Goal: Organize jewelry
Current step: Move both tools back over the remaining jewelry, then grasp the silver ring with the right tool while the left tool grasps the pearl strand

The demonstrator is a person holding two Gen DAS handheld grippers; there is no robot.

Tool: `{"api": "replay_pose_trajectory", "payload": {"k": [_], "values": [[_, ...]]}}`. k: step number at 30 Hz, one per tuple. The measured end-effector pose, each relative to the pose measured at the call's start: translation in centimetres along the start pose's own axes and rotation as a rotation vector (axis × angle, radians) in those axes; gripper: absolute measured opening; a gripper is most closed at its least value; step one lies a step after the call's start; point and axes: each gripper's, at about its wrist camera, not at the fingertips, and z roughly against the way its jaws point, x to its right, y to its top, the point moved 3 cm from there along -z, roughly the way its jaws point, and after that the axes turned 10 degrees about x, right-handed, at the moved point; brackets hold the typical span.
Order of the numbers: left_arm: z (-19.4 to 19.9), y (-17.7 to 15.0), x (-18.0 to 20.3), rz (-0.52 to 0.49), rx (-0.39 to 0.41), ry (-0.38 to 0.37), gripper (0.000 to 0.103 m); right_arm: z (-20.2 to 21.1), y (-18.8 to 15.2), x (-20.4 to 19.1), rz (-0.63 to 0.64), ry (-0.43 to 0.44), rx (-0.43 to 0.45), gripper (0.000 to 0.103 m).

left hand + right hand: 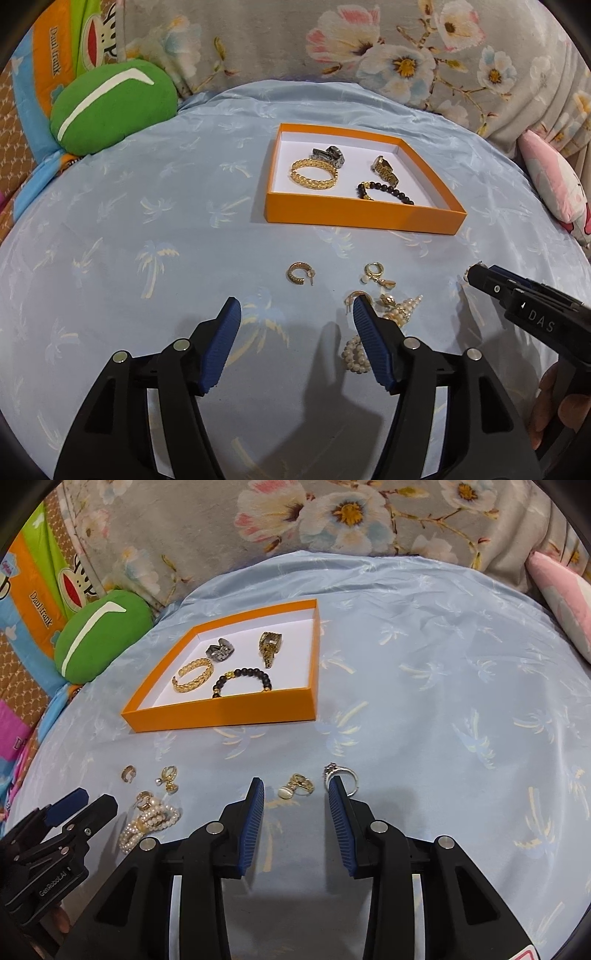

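Observation:
An orange box (354,218) (229,710) lies on the blue sheet and holds a gold bangle (314,174) (192,675), a silver watch (329,154) (220,650), a gold watch (386,169) (269,645) and a black bead bracelet (384,190) (243,677). Loose in front lie a gold hoop earring (298,273) (128,774), a drop earring (375,275) (168,775), pearl pieces (391,314) (151,821), a gold ring with a white stone (297,784) and a silver ring (341,775). My left gripper (295,314) is open just left of the pearls. My right gripper (295,790) is open around the gold ring.
A green cushion (110,107) (99,635) sits at the back left. A floral blanket (369,48) runs along the back. A pink pillow (554,184) (565,594) lies at the right. The right gripper also shows in the left wrist view (476,275).

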Motion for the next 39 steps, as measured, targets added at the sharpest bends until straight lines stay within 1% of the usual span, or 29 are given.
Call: {"api": "replay_pose_trajectory", "payload": {"k": [4,11,12,14,15,20,23,26,31,33,36,38,39], "values": [[-0.3,-0.1,-0.7,0.038,-0.016,-0.005,0.061,-0.7,0.1,-0.1,-0.011,0.007,-0.021,0.029],[-0.4,-0.3,-0.8,0.047,-0.024,-0.014,0.061,-1.4,0.5,-0.1,-0.028,0.003,-0.020,0.028],[-0.5,-0.3,-0.8,0.048,-0.026,-0.018,0.061,-1.4,0.5,-0.2,-0.028,0.003,-0.021,0.026],[-0.5,-0.3,-0.8,0.051,-0.028,-0.025,0.061,-1.5,0.5,-0.1,-0.035,0.012,-0.027,0.013],[-0.5,-0.3,-0.7,0.050,-0.029,-0.029,0.061,-1.4,0.5,0.0,-0.039,0.016,-0.026,0.013],[-0.2,-0.3,-0.1,0.036,-0.026,-0.064,0.073,-1.3,0.4,0.0,-0.041,0.022,-0.022,0.012],[0.0,-0.5,0.5,0.031,-0.034,-0.102,0.073,-1.1,0.3,0.2,-0.052,0.023,-0.019,0.012],[-0.2,-0.7,1.4,0.010,-0.054,-0.137,0.073,-1.1,0.3,0.2,-0.058,0.023,-0.017,0.012],[-0.7,-1.1,3.4,-0.083,-0.088,-0.166,0.073,-1.0,0.3,0.2,-0.057,0.024,-0.018,0.012],[-1.0,-1.3,3.9,-0.114,-0.100,-0.163,0.073,-1.0,0.3,0.2,-0.057,0.024,-0.017,0.012],[-1.2,-1.2,4.1,-0.129,-0.098,-0.153,0.072,-1.0,0.3,0.2,-0.057,0.024,-0.017,0.012],[-1.2,-1.2,4.0,-0.130,-0.092,-0.149,0.063,-1.0,0.3,0.2,-0.057,0.024,-0.016,0.012],[-1.1,-1.2,4.0,-0.129,-0.090,-0.151,0.061,-1.0,0.3,0.2,-0.057,0.024,-0.017,0.012]]}}
